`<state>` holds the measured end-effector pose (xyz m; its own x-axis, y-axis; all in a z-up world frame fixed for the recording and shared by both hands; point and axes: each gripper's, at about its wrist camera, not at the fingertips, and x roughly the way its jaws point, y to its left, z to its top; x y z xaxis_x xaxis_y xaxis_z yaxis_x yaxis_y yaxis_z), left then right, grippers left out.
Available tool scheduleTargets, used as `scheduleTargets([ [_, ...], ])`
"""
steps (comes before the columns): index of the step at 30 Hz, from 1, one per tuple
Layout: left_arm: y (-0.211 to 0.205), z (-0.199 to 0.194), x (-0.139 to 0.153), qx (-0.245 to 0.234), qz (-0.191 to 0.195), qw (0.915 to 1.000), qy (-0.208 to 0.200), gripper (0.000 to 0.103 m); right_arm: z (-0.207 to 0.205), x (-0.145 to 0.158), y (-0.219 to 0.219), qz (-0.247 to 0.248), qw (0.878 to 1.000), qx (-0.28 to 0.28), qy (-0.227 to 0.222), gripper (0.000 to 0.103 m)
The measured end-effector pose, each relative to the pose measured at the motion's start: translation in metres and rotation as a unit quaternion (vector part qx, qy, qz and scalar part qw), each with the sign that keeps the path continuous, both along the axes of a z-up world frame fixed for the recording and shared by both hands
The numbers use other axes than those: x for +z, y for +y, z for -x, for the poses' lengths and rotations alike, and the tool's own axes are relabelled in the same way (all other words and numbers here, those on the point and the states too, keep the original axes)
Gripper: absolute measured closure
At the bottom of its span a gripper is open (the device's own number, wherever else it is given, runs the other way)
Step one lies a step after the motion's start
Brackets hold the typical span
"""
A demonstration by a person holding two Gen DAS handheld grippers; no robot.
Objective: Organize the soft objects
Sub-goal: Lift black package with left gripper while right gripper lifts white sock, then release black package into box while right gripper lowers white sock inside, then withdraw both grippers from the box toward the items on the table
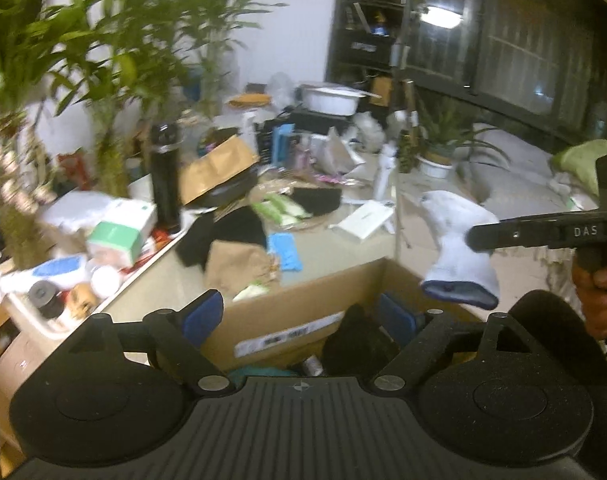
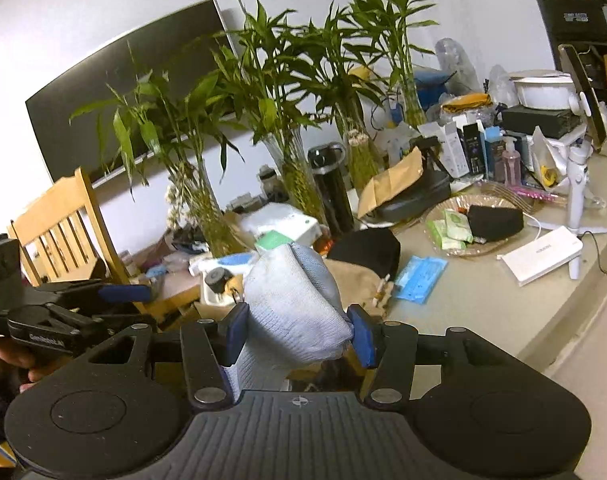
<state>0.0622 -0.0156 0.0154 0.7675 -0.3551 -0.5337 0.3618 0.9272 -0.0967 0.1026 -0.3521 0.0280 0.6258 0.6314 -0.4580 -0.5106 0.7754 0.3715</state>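
A white sock (image 1: 459,248) with a dark blue cuff hangs above the open cardboard box (image 1: 303,300). My right gripper (image 2: 297,330) has its blue pads spread wide with the sock (image 2: 291,304) between them; its finger (image 1: 515,234) crosses the sock in the left wrist view. My left gripper (image 1: 303,316) is open and empty over the box, which holds dark fabric (image 1: 359,340). On the table lie black cloth (image 1: 231,232), a tan cloth (image 1: 239,264) and a blue face mask (image 1: 285,250).
The table is cluttered: bamboo vases (image 2: 207,208), a black bottle (image 1: 165,176), a tissue box (image 1: 119,232), a glass dish with packets (image 2: 471,220), a white power bank (image 2: 543,254), a white stand (image 2: 577,184). A wooden chair (image 2: 63,216) stands left.
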Motion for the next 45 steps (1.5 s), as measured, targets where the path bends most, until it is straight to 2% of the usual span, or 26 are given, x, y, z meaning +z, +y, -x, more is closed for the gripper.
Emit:
scheduleTargets([
  [5, 0.017, 0.017, -0.004, 0.027, -0.005, 0.9996, -0.002, 0.018, 0.002, -0.006, 0.009, 0.02, 1.0, 0.011, 0.005, 0.047],
  [9, 0.028, 0.028, -0.005, 0.045, 0.006, 0.9989, -0.004, 0.018, 0.004, -0.007, 0.023, 0.048, 0.999, 0.022, -0.002, 0.047],
  [19, 0.047, 0.045, -0.011, 0.094, 0.021, 0.9952, -0.022, 0.018, 0.0, 0.012, 0.061, 0.07, 0.996, 0.054, -0.031, 0.045],
  [20, 0.048, 0.045, -0.01, 0.095, 0.022, 0.995, -0.021, 0.018, -0.001, 0.011, 0.065, 0.075, 0.995, 0.057, -0.029, 0.043],
  [23, 0.049, 0.045, -0.01, 0.095, 0.022, 0.995, -0.021, 0.018, -0.004, 0.003, 0.081, 0.111, 0.991, 0.07, -0.02, 0.008],
  [24, 0.049, 0.046, -0.01, 0.095, 0.021, 0.995, -0.021, 0.018, -0.001, 0.002, 0.084, 0.118, 0.99, 0.073, -0.029, 0.006],
  [29, 0.049, 0.051, -0.012, 0.096, 0.012, 0.995, -0.026, 0.018, 0.004, -0.006, 0.086, 0.127, 0.989, 0.074, -0.029, 0.0],
  [39, 0.049, 0.051, -0.013, 0.093, 0.014, 0.9953, -0.025, 0.018, 0.004, -0.013, 0.055, 0.104, 0.994, 0.037, 0.002, 0.0],
  [45, 0.046, 0.047, -0.011, 0.093, 0.018, 0.9953, -0.022, 0.018, 0.005, -0.013, 0.042, 0.096, 0.995, 0.021, 0.002, 0.0],
])
